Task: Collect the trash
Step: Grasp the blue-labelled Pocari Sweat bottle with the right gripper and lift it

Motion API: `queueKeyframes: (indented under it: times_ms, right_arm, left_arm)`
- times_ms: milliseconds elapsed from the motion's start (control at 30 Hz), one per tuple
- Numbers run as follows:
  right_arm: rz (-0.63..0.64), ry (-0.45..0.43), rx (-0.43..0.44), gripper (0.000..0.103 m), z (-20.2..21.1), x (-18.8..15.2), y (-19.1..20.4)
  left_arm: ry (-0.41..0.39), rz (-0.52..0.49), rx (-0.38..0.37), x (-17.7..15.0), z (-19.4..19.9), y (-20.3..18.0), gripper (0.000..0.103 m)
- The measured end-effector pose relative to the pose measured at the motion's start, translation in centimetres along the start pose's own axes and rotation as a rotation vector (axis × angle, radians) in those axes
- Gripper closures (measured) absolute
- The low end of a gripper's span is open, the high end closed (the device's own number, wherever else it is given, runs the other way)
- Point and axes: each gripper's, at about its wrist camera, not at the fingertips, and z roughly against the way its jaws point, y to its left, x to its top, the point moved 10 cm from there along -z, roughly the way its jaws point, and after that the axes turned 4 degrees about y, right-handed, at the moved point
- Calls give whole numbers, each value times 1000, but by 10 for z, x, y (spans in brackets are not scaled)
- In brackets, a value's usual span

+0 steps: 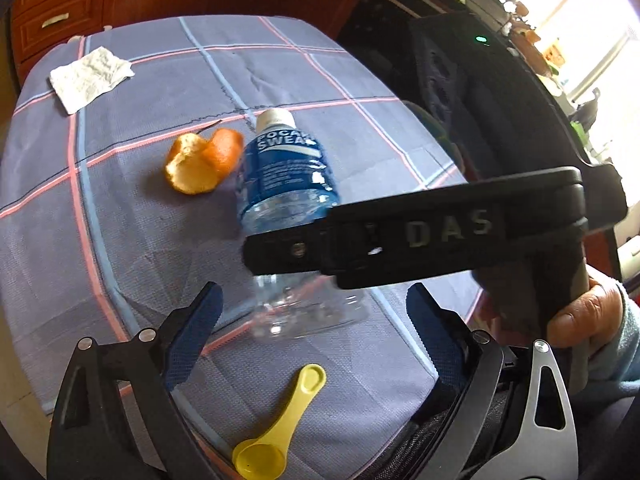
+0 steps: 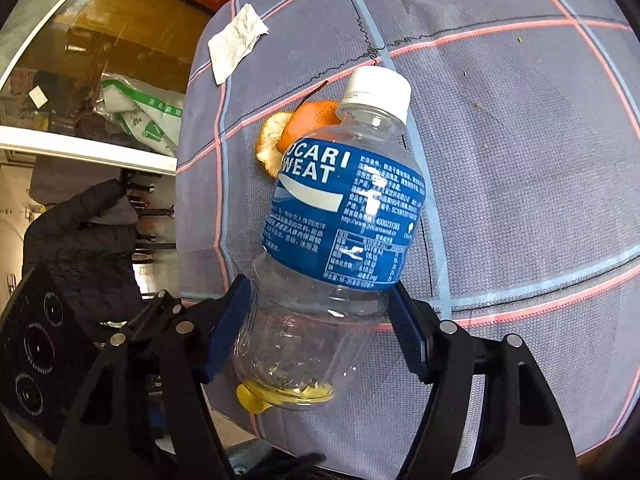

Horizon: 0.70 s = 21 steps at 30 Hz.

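Fingers of the right gripper clamp the empty bottle's clear lower body, probably lifting it as trash. Beyond the bottle lie orange peel and a tissue on the worktop. Left gripper hangs wide, empty.

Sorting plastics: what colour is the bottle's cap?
White cap on the bottle, clearest in the right wrist view.

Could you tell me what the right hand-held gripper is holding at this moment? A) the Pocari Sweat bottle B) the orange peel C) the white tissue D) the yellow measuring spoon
A: the right hand-held gripper has its blue pads pressed on both sides of the clear lower body of the Pocari Sweat bottle.
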Motion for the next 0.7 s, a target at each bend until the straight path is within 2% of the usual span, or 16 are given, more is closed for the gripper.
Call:
queueKeyframes:
  times_ms: [67,167,267,333,400,500,600,700]
  right_arm:
    - [38,-52,-63,39,13,5,-6]
    - [33,-106,-129,39,32,13,-27]
    - [11,-150,-212,39,48,20,-56]
    - [-19,-153,-204,39,53,22,-71]
    - [-45,-152,-203,39,56,23,-84]
    - [-63,-147,-190,39,58,22,-95]
    - [-49,-138,-215,39,62,21,-100]
    - [-21,-139,-257,39,66,21,-104]
  left_arm:
    - [-3,28,-2,2,1,8,7]
    - [-32,77,81,9,10,30,7]
    - [-66,148,122,23,17,49,7]
    - [-79,155,173,35,16,56,7]
    - [-88,117,240,48,11,58,7]
    - [-66,76,314,65,-5,63,7]
    - [-22,63,318,69,-21,67,8]
    - [19,70,311,73,-36,68,18]
